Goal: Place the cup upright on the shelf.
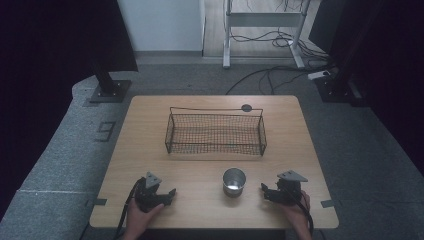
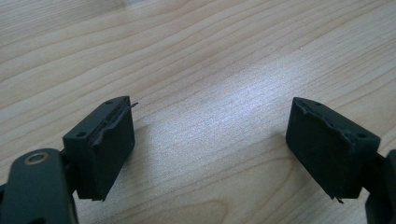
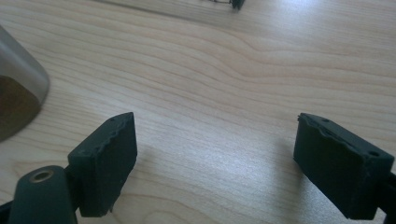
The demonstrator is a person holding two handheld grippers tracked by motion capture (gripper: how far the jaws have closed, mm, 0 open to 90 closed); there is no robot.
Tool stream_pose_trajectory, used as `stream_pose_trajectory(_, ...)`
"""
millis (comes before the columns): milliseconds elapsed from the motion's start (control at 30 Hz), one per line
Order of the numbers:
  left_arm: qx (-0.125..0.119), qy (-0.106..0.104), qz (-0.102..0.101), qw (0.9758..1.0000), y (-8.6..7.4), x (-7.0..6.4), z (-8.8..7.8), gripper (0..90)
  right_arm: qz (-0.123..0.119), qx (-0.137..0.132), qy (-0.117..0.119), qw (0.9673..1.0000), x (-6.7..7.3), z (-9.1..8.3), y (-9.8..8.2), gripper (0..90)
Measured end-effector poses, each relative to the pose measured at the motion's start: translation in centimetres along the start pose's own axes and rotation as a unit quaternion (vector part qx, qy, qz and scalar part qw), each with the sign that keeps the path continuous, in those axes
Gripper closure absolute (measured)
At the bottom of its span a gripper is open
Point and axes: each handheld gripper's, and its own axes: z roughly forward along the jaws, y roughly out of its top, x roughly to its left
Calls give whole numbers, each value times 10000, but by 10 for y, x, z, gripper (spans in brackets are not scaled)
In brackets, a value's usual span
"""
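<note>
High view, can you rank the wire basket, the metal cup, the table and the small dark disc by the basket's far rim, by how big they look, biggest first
1. Table: largest.
2. Wire basket: spans much of the table's middle.
3. Metal cup: far smaller than the basket, though nearer the camera.
4. Dark disc: smallest, though it lies farther off.
</note>
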Motion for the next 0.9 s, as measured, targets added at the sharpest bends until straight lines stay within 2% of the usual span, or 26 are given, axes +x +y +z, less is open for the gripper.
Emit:
stream_pose_trajectory(233, 1, -1, 2, 10000, 0, 0, 0, 155, 64, -273, 114, 9995, 2, -12, 5, 142)
stream_pose_trajectory(567, 1, -1, 2, 10000, 0, 0, 0, 155, 118, -470, 320, 9983, 3, -22, 11, 146)
stream_pose_trajectory(900, 3, 4, 5, 10000, 0, 0, 0, 155, -62, -759, 522, 9957, 19, -38, 23, 151)
